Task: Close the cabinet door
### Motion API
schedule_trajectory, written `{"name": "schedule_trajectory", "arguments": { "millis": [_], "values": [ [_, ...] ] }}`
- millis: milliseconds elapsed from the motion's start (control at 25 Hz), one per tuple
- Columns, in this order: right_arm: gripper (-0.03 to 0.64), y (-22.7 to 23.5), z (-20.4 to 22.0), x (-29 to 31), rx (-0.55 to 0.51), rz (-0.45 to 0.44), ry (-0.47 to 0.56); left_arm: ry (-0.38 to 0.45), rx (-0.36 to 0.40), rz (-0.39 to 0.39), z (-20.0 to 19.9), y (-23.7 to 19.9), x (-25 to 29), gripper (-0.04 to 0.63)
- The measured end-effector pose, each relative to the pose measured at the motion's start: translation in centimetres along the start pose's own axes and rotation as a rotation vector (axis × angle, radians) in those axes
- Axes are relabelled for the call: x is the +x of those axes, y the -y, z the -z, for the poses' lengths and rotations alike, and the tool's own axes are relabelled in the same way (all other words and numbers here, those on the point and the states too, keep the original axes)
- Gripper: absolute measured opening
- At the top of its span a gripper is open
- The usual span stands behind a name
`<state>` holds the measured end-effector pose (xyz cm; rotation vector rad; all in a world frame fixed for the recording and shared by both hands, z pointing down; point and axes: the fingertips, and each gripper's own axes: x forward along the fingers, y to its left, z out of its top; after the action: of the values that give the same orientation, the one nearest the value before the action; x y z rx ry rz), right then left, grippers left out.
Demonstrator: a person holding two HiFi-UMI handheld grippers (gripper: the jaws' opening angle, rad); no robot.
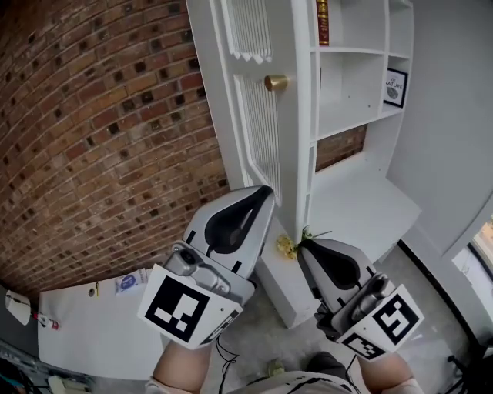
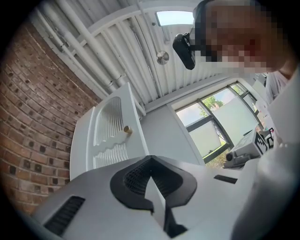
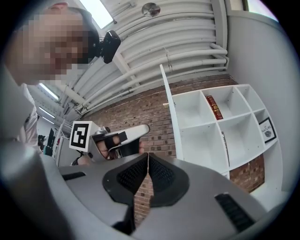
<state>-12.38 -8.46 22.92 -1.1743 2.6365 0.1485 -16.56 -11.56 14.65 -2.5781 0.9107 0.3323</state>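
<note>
The white cabinet door [image 1: 262, 115] stands open, swung out from the white shelf unit [image 1: 354, 115], with a brass knob [image 1: 276, 82] on its face. My left gripper [image 1: 267, 189] is raised just below the door's lower part, jaws shut with nothing between them. In the left gripper view the door [image 2: 110, 136] and its knob [image 2: 126, 130] lie ahead of the shut left gripper [image 2: 150, 158], a little to its left. My right gripper [image 1: 300, 246] is lower and to the right, also shut and holding nothing. The right gripper view shows the door's edge [image 3: 168, 103] and the shelf unit [image 3: 225, 126].
A brick wall [image 1: 100, 131] runs along the left behind the door. A red book [image 1: 322, 21] and a framed picture [image 1: 395, 86] sit on the shelves. Small yellow flowers [image 1: 289, 245] lie on the cabinet's low base. A white board [image 1: 92, 327] lies at lower left.
</note>
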Motion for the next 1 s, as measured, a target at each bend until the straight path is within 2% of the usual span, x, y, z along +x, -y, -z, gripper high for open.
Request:
{"name": "schedule_trajectory", "arguments": {
  "millis": [160,280,440,520,600,1000],
  "values": [
    [0.018,1.0,-0.7,0.9,0.003,-0.014,0.024,0.047,0.048,0.018,-2.0,-1.7,1.8,0.011],
    [0.018,1.5,-1.3,1.6,-0.013,-0.039,0.037,0.088,0.108,-0.002,-3.6,-3.1,2.9,0.012],
    [0.019,1.7,-2.7,2.4,-0.031,-0.074,0.062,0.132,0.131,-0.022,-5.2,-4.0,4.0,0.029],
    [0.018,1.7,-3.1,2.8,-0.037,-0.089,0.068,0.14,0.141,-0.023,-5.7,-4.4,4.7,0.083],
    [0.019,1.9,-3.3,3.0,-0.04,-0.098,0.071,0.142,0.155,-0.028,-6.0,-5.0,5.5,0.107],
    [0.02,3.1,-2.8,3.2,-0.026,-0.079,0.08,0.148,0.194,0.025,-6.9,-6.1,8.0,0.118]
  ]
}}
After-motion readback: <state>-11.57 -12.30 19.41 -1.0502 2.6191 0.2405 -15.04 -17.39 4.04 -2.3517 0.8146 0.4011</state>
